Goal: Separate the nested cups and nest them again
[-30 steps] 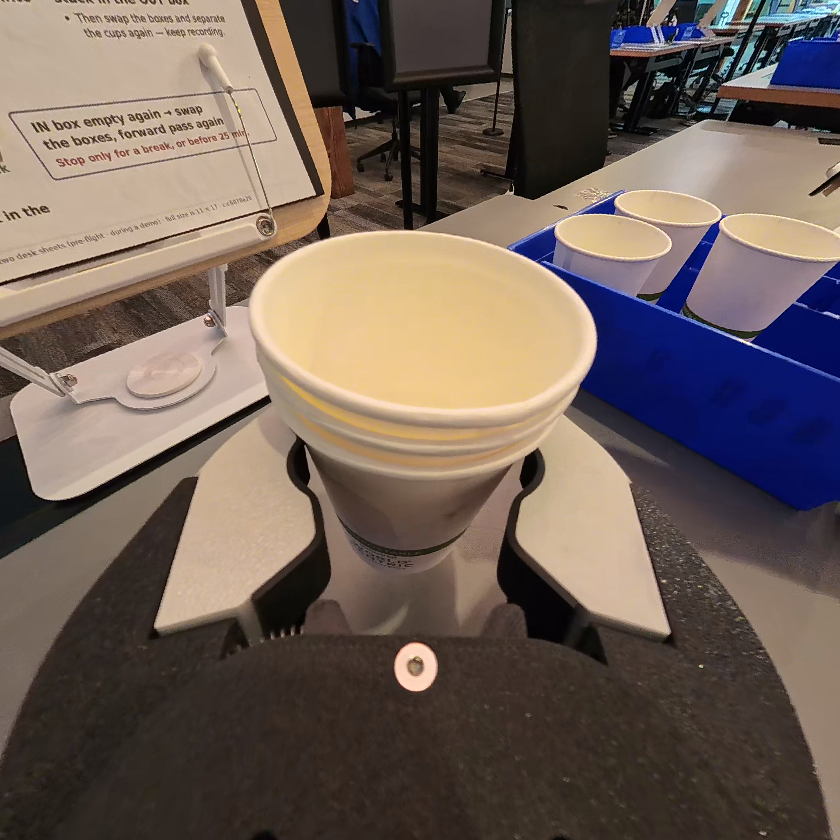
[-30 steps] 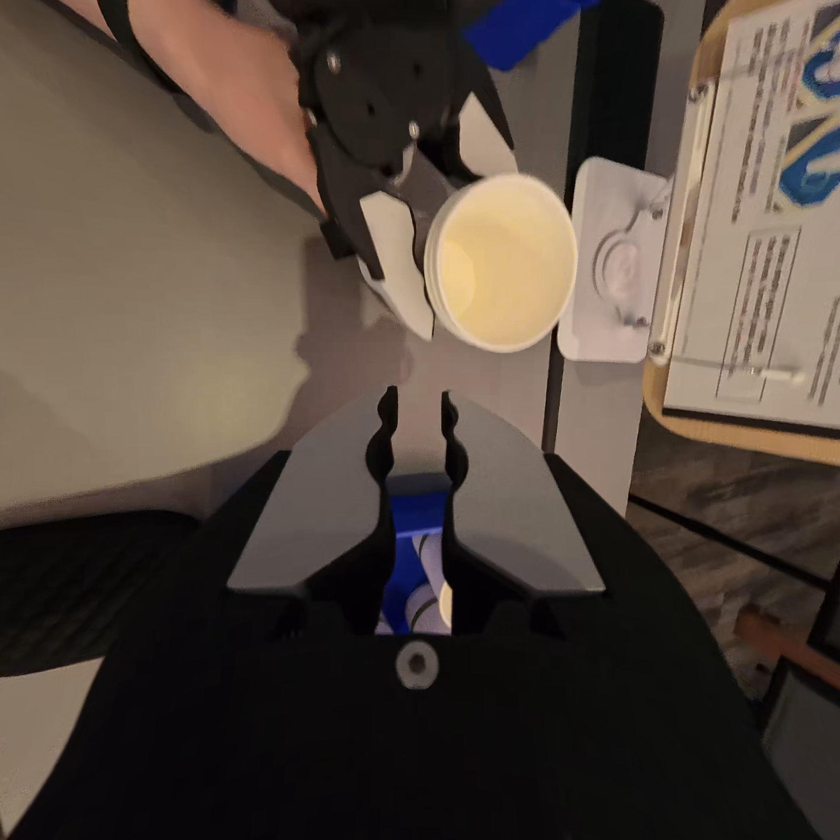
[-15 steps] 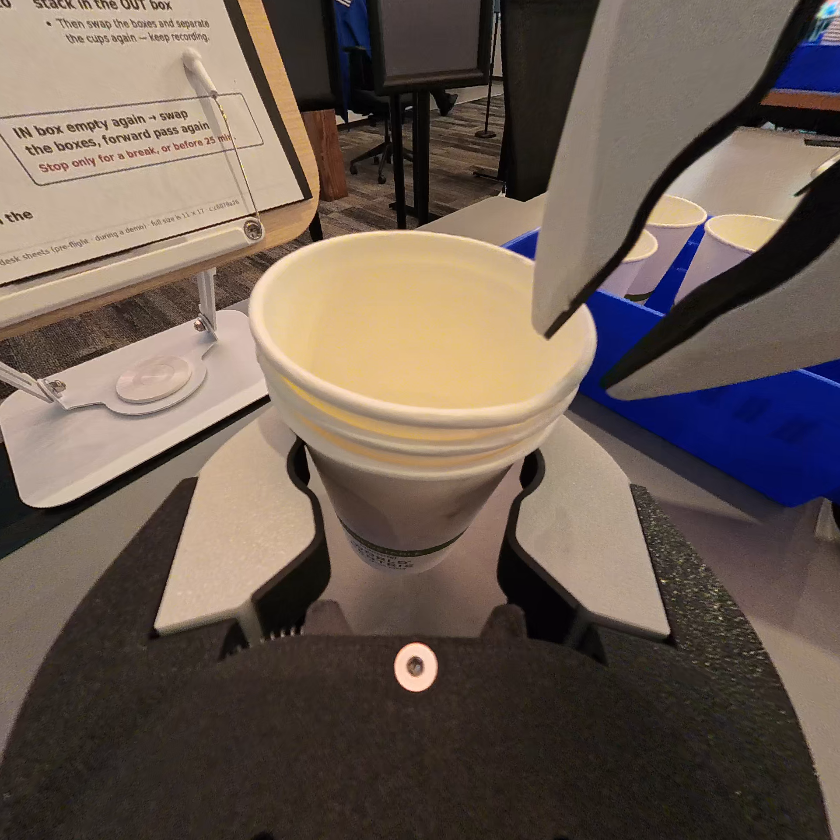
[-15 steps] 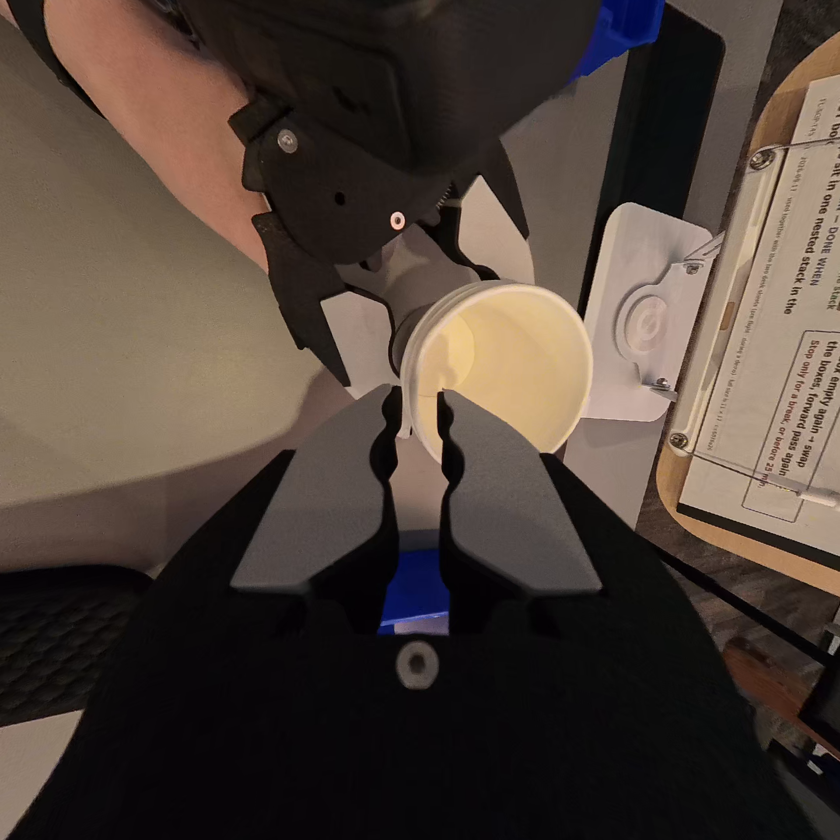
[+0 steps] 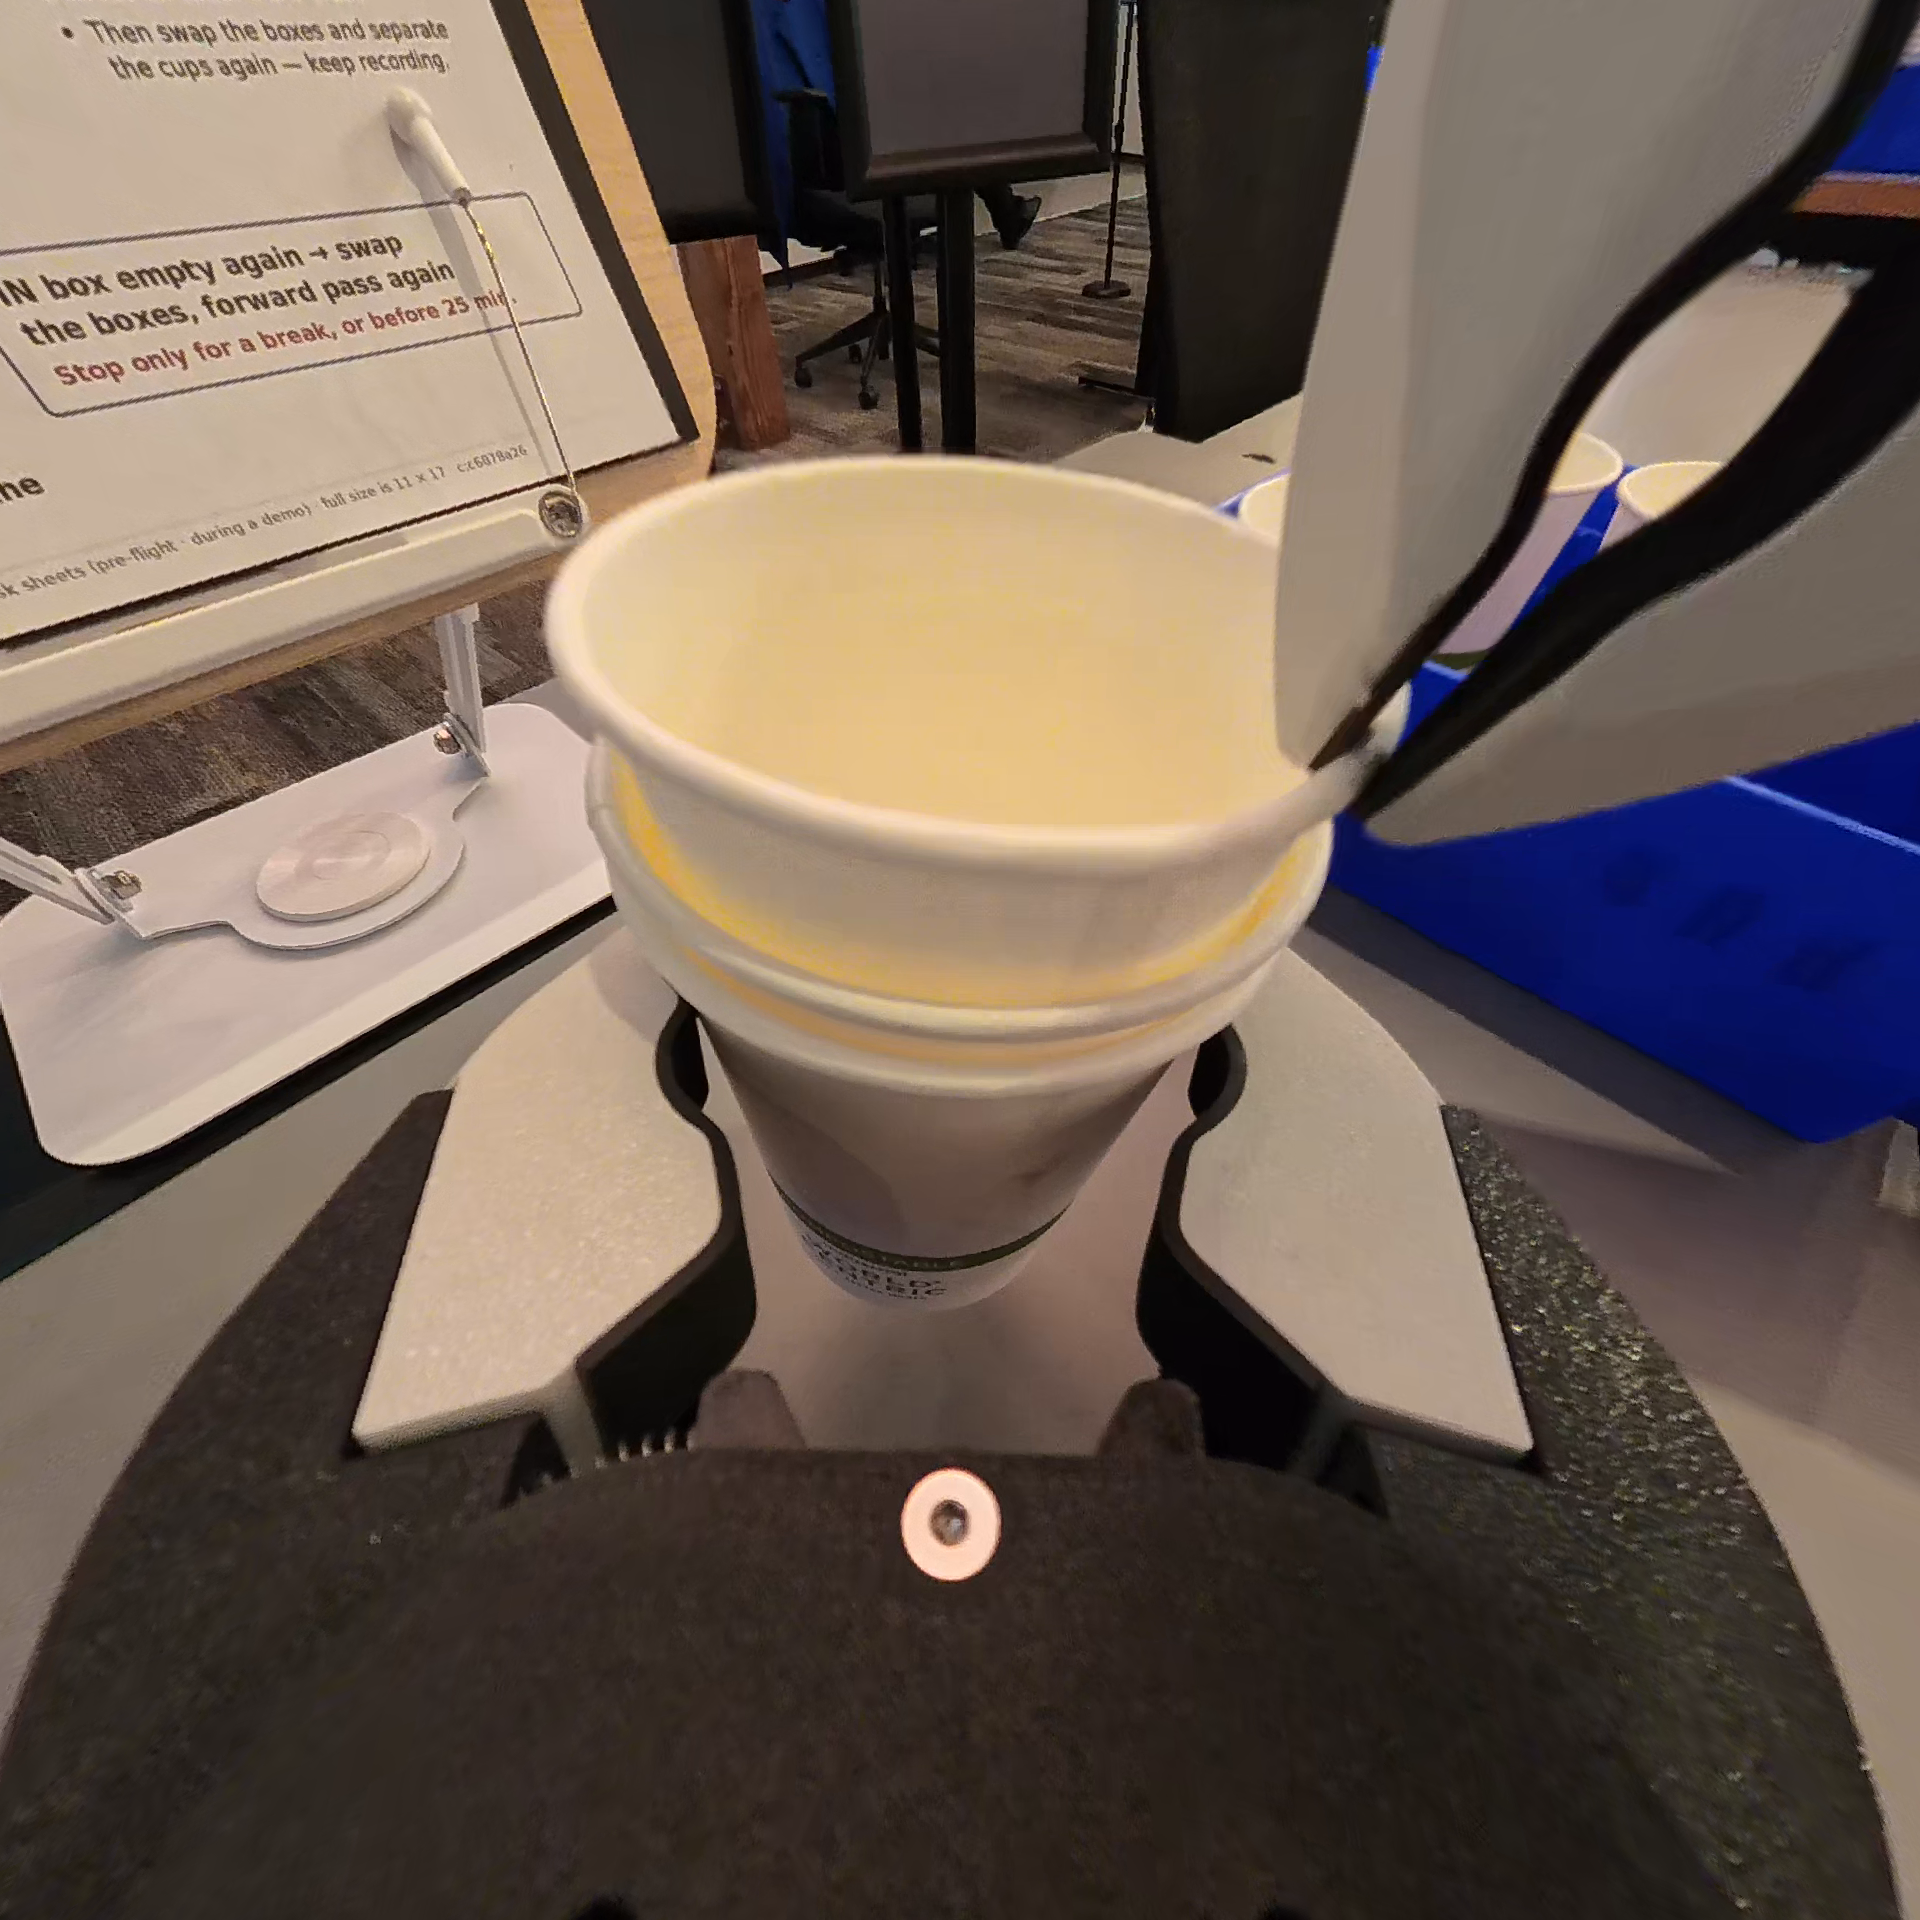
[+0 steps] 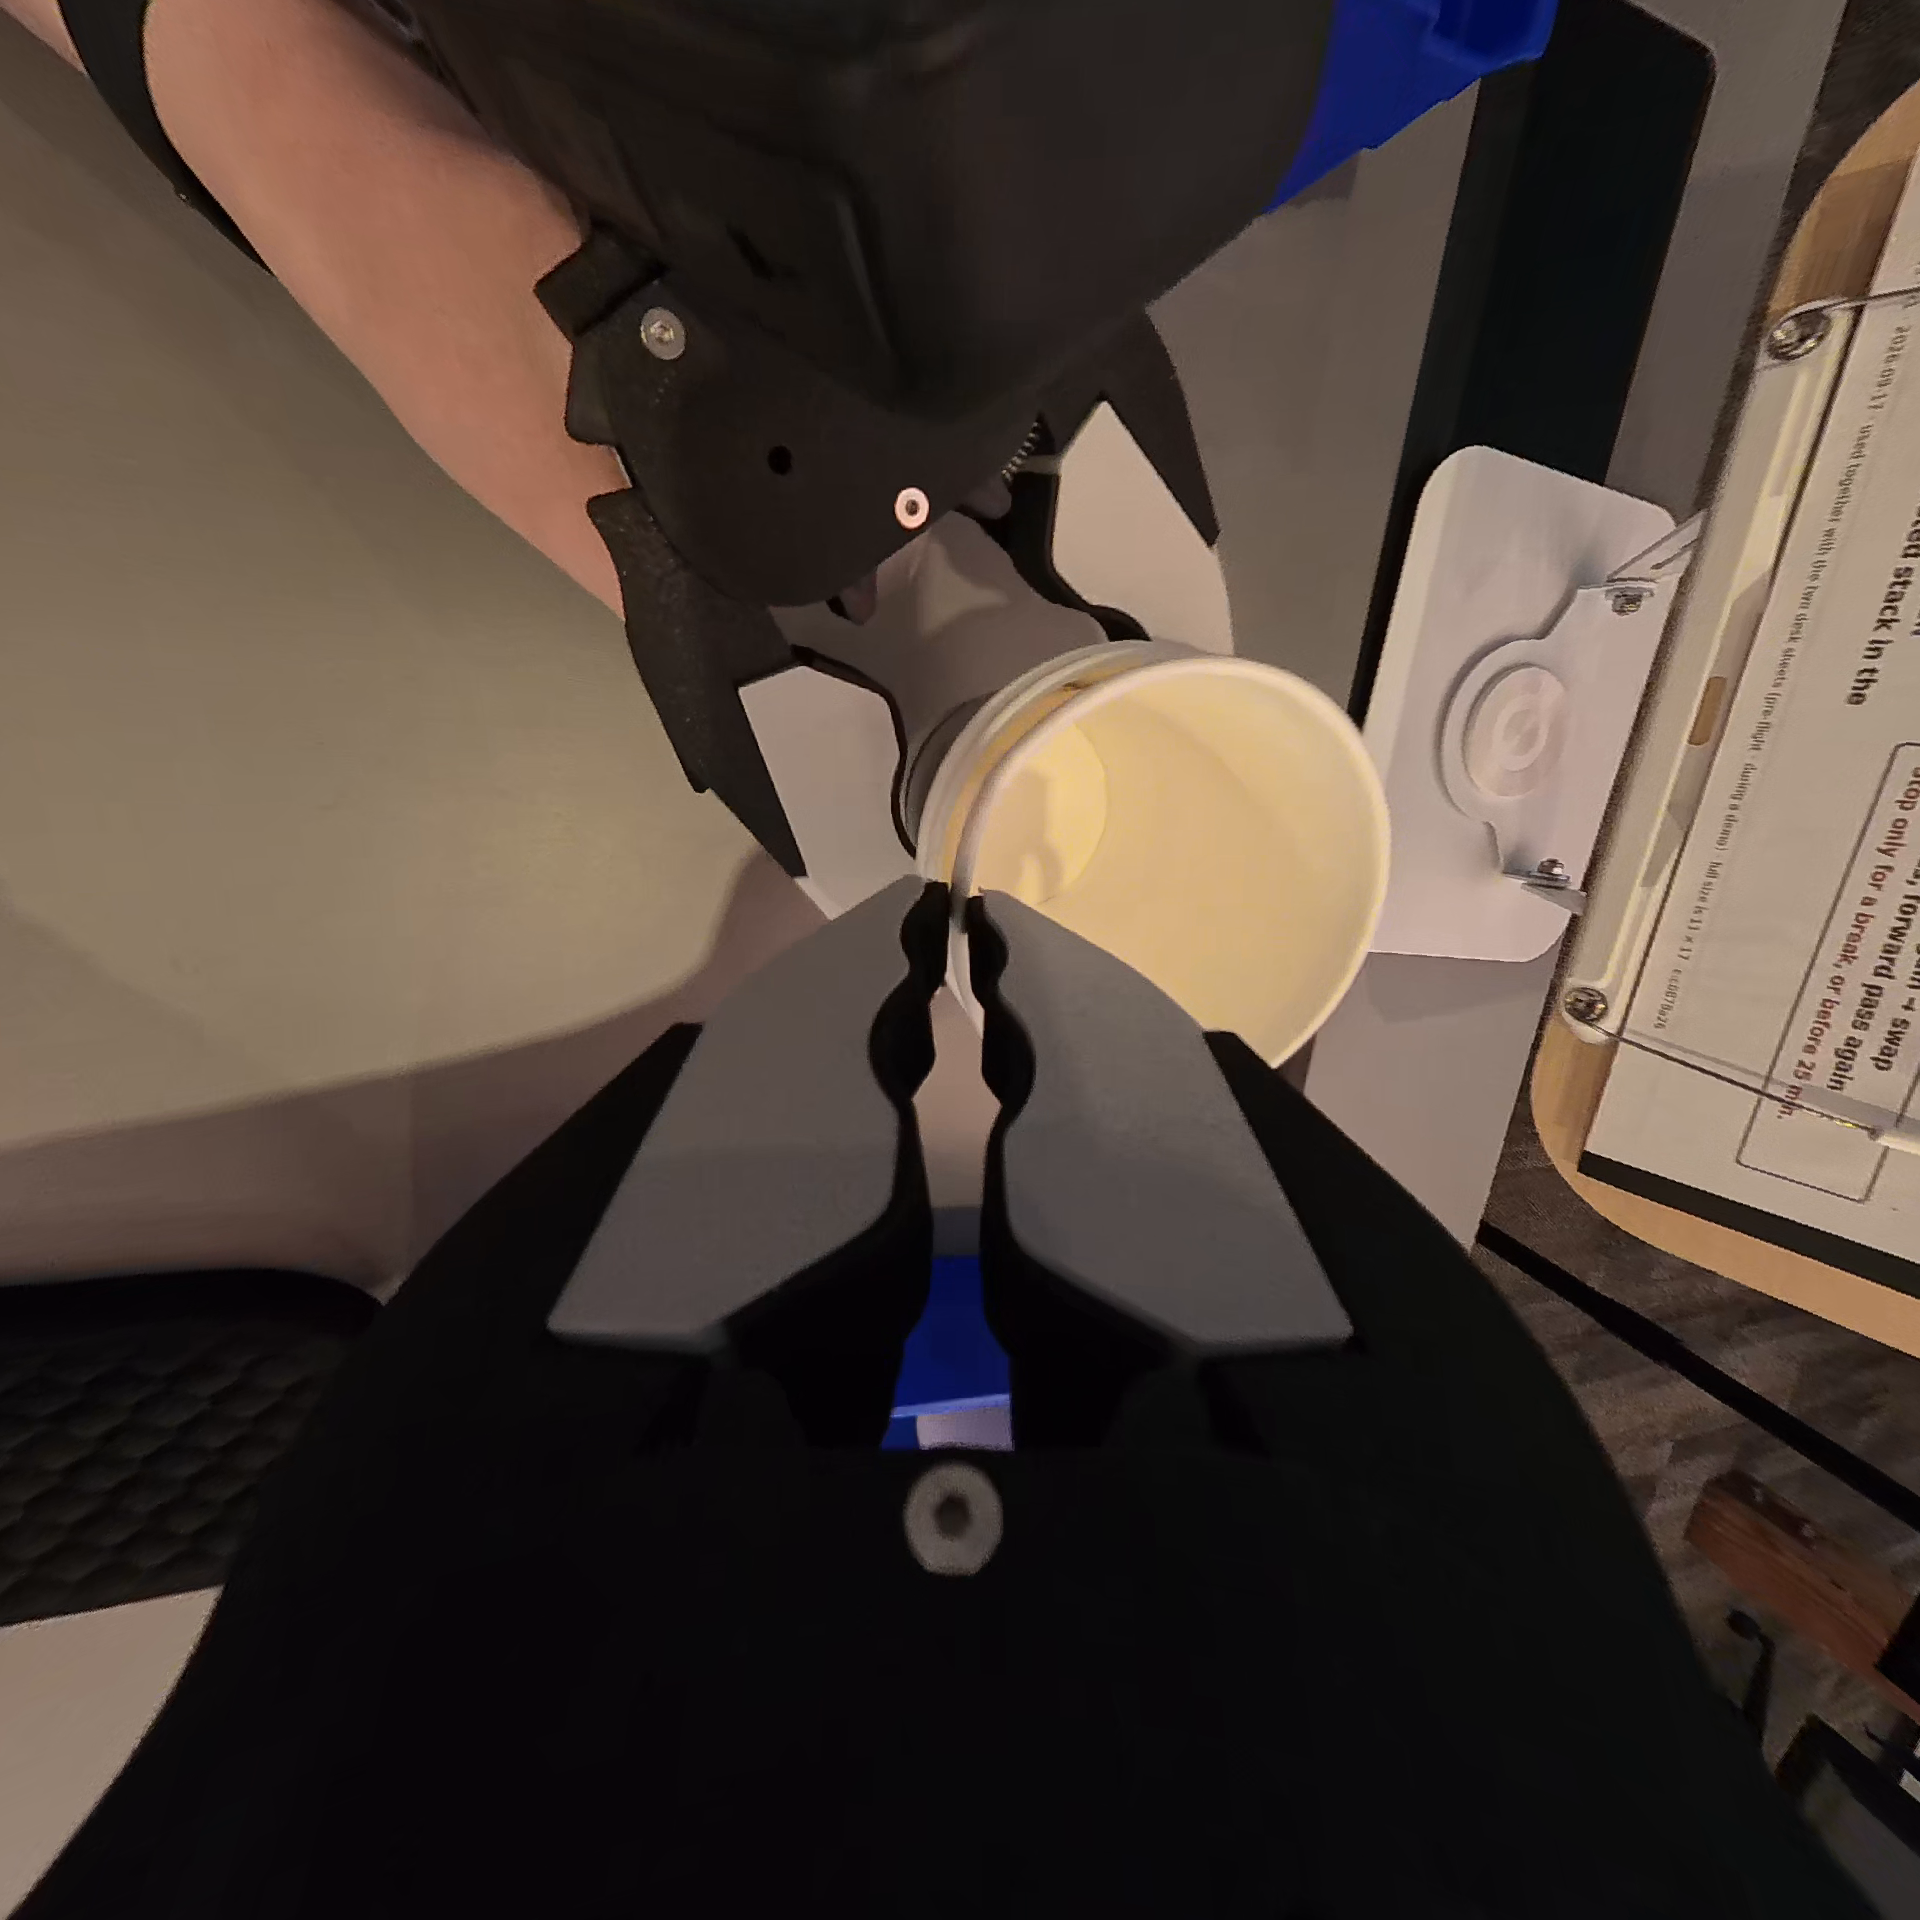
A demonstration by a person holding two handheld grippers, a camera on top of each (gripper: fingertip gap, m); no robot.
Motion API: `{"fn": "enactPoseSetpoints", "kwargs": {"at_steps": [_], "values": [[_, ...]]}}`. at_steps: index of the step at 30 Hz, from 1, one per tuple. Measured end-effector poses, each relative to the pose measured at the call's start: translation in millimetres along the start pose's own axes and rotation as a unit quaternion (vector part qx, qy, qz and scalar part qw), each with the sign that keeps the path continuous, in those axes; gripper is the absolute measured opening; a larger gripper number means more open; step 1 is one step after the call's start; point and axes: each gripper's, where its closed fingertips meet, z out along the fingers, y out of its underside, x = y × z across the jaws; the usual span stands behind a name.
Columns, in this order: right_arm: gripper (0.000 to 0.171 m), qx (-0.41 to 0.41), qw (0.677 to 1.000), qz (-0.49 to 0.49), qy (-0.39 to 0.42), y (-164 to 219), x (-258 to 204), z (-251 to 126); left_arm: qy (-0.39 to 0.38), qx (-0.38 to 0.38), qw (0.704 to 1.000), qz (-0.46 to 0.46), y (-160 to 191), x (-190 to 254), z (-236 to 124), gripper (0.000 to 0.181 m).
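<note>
Jaws of the right gripper pinch the rim of the top cup, tilted partly out of the nested stack. Left gripper jaws clamp that stack above the grey tabletop, beside a blue bin.

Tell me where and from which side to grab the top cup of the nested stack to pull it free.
Take the top cup by its rolled rim, one finger inside the wall and one outside, coming from above on the side facing the blue bin. Its body sits sunk in the stack that the left gripper clamps, so only the rim stands clear. The right gripper already pinches there.
</note>
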Motion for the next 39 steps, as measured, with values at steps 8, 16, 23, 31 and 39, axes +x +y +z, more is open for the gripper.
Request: {"fn": "enactPoseSetpoints", "kwargs": {"at_steps": [8, 16, 23, 31, 39], "values": [[0.003, 0.003, 0.999, 0.009, 0.033, -4.7, 18.9, -40.9, 0.004, -0.013, 1.000, -0.001, 7.3, 1.4, 4.0, 0.093], [0.003, -0.001, 0.996, 0.044, 0.076, 15.4, 28.4, -99.2, 0.009, -0.013, 1.000, 0.002, 7.5, 6.0, 4.3, 0.093], [0.003, 0.001, 0.992, 0.083, 0.095, 52.4, 9.8, -131.1, 0.018, -0.013, 1.000, 0.005, 8.5, 12.8, 5.8, 0.093], [0.003, -0.057, 0.982, 0.147, 0.101, 127.5, -23.4, -146.3, 0.015, -0.011, 1.000, 0.000, 7.3, 8.7, 5.1, 0.093], [0.003, -0.095, 0.974, 0.184, 0.095, 186.2, -56.0, -122.0, 0.015, -0.014, 1.000, 0.004, 8.6, 9.4, 5.8, 0.093]]}}
